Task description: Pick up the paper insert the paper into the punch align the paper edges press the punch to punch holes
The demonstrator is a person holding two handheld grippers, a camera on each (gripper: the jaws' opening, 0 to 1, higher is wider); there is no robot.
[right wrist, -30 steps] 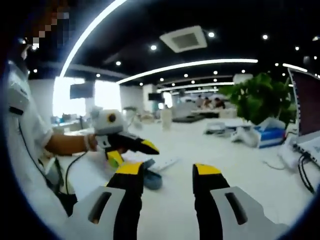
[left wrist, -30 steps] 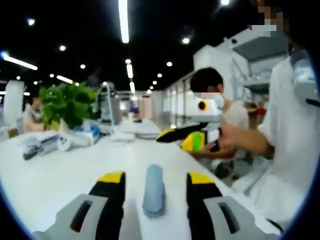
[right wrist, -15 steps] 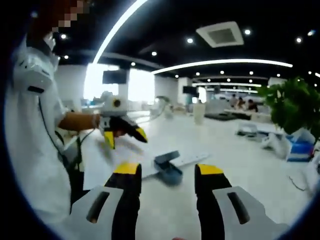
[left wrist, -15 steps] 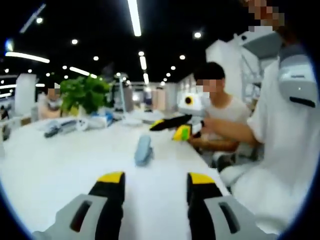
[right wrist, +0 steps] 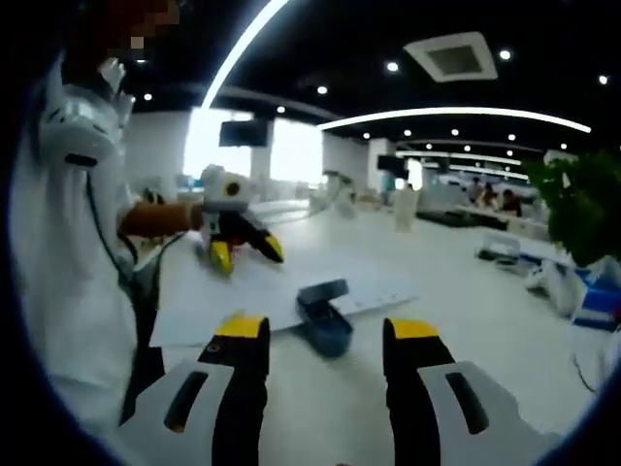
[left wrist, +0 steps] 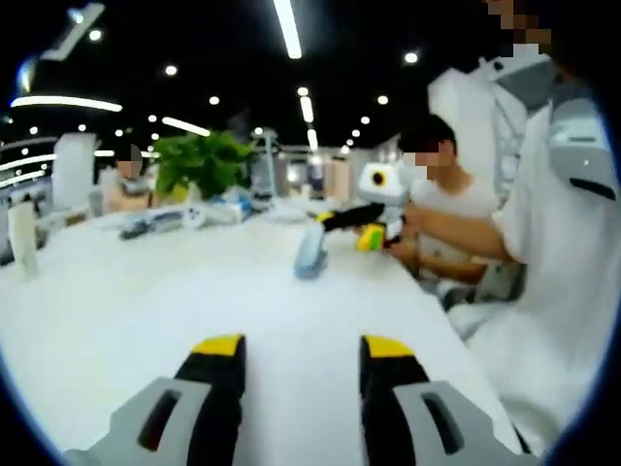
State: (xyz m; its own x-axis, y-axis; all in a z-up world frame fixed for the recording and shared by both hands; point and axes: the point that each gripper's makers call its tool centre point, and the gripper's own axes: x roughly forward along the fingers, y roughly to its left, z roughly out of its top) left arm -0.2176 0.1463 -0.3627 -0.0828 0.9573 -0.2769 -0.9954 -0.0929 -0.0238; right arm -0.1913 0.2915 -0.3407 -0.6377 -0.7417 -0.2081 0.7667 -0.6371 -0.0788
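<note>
At the centre of the right gripper view we see the blue hole punch (right wrist: pixel 324 316) sitting on the white table (right wrist: pixel 505 320), with the sheet of paper (right wrist: pixel 243 291) lying flat under and beside it, reaching toward the left of the frame. A green plant (right wrist: pixel 582 204) stands at the right edge, and just below it a blue-and-white box (right wrist: pixel 594 301). Nothing lies between our right gripper (right wrist: pixel 327 342) and the punch; its two yellow-tipped jaws rise from the bottom of the frame, set apart and holding nothing. At middle left, the left gripper (right wrist: pixel 241 254) hovers over the paper's far end, jaws parted, carried by a bare forearm from a person in a white shirt (right wrist: pixel 68 243). In the left gripper view, the punch (left wrist: pixel 310 250) sits just above centre, well beyond the left gripper (left wrist: pixel 302 351), whose jaws stand spread and empty over bare table (left wrist: pixel 116 311). The right gripper (left wrist: pixel 354 221) enters from the right, beside the punch. A plant (left wrist: pixel 206 163) stands at upper left, and a seated person (left wrist: pixel 441 209) is behind.
</note>
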